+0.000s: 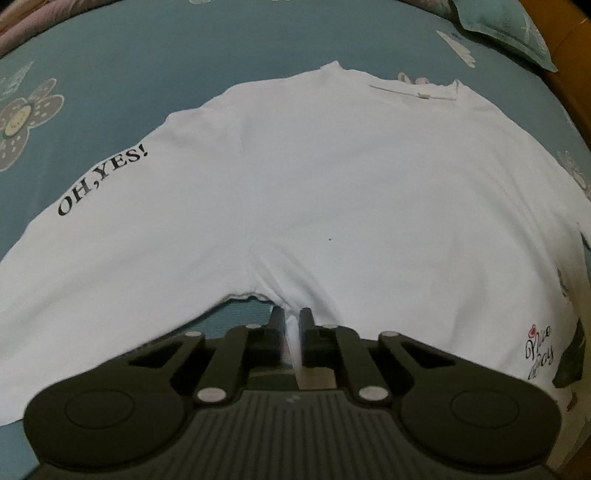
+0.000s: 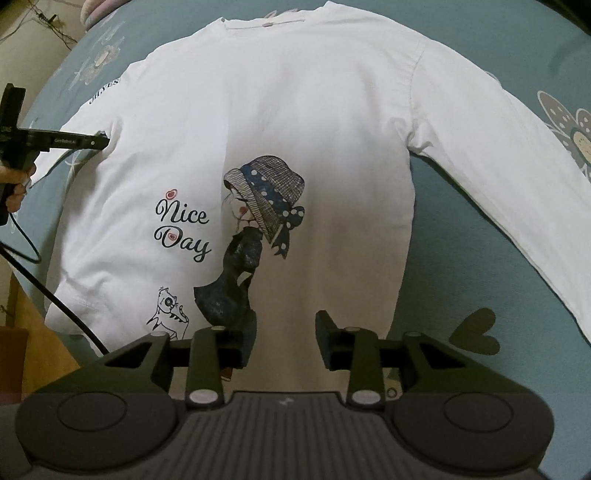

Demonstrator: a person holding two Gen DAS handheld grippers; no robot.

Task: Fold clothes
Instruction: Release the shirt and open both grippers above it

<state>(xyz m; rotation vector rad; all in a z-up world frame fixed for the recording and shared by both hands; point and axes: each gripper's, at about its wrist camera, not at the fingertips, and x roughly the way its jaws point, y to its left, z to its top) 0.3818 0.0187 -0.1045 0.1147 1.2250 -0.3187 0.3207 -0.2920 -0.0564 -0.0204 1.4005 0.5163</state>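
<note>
A white long-sleeved shirt (image 2: 332,122) lies spread flat on a teal bedsheet (image 2: 461,240), with a "Nice Day" print and a drawing of a girl in a hat on it. One sleeve (image 1: 92,221) reads "OH,YES!". My left gripper (image 1: 291,319) is shut on a pinch of the shirt (image 1: 332,184) where that sleeve meets the body, and white cloth shows between its fingers. In the right wrist view the left gripper (image 2: 105,142) reaches in from the left edge. My right gripper (image 2: 282,332) hangs open over the shirt's bottom hem, with its fingers apart and cloth lying below them.
A teal pillow (image 1: 509,29) lies at the far right corner of the bed, beside a wooden frame (image 1: 576,55). A person's hand (image 2: 14,184) holds the left tool, and its black cable (image 2: 55,295) trails over the bed's left edge. The other sleeve (image 2: 517,192) stretches out to the right.
</note>
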